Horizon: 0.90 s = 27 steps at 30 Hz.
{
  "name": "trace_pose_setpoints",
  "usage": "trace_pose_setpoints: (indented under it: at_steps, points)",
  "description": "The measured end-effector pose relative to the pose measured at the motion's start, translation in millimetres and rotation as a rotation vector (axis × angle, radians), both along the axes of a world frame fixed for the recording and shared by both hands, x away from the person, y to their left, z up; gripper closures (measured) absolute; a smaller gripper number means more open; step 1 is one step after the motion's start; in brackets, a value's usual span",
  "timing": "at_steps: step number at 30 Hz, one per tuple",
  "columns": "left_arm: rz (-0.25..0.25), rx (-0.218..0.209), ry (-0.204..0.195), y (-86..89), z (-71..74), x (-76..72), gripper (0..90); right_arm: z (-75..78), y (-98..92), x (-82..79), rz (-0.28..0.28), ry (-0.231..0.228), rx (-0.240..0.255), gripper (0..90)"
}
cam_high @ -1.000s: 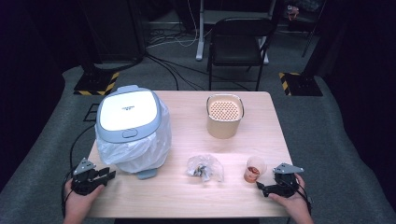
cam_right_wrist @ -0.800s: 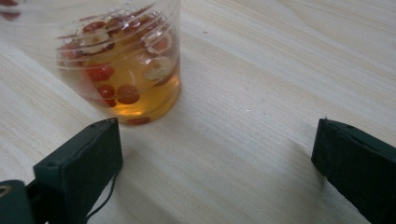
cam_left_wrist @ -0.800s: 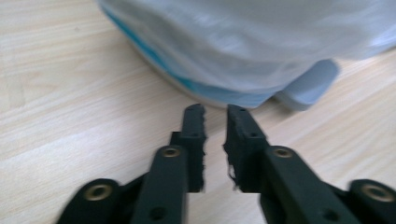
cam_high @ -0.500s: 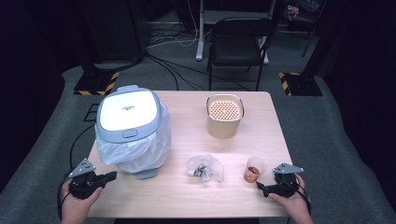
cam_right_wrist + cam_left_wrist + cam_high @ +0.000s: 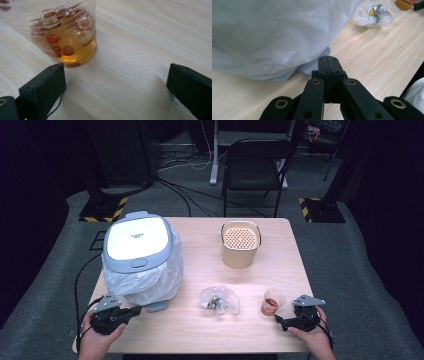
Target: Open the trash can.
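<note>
A grey bin with a white lid and a clear plastic liner stands at the table's left. My left gripper is shut with nothing between its jaws, and its tip is close to the foot of the bin. A crumpled clear bag of scraps lies mid-table. A clear cup of amber liquid with red pieces stands near the front right. My right gripper is open on the table just short of the cup, which sits ahead of one jaw, outside the gap.
A beige canister with a perforated top stands at the back right of the wooden table. A black chair and cables are on the floor beyond. Bare wood lies between the bag and the front edge.
The left gripper's jaws have shut on nothing, and that hand has shifted right and up toward the bin's foot. The right gripper has stayed still.
</note>
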<state>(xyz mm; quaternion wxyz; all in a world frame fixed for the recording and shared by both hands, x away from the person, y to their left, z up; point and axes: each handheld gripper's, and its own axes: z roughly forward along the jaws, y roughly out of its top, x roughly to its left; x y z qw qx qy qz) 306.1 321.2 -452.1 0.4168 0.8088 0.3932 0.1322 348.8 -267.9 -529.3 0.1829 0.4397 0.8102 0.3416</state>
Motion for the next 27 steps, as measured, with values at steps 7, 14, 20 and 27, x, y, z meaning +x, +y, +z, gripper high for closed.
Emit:
trace_pose_setpoints:
  at_steps: [7,14,20,27]
  points:
    - [-0.019,0.026,0.002,-16.8,-8.1,2.3,90.0,0.0,0.0,0.0,0.000,0.000,0.000,1.7]
    - [-0.071,0.066,-0.004,-41.9,-14.6,4.3,90.0,0.0,-0.1,0.1,0.000,-0.001,0.001,1.7]
    - [-0.082,0.101,-0.011,-53.0,-18.8,15.5,90.0,-0.2,-0.3,0.3,0.001,-0.003,0.001,1.7]
    - [-0.079,0.121,-0.034,-53.9,-21.4,28.6,90.0,-0.1,-0.2,0.1,0.000,-0.001,0.002,1.8]
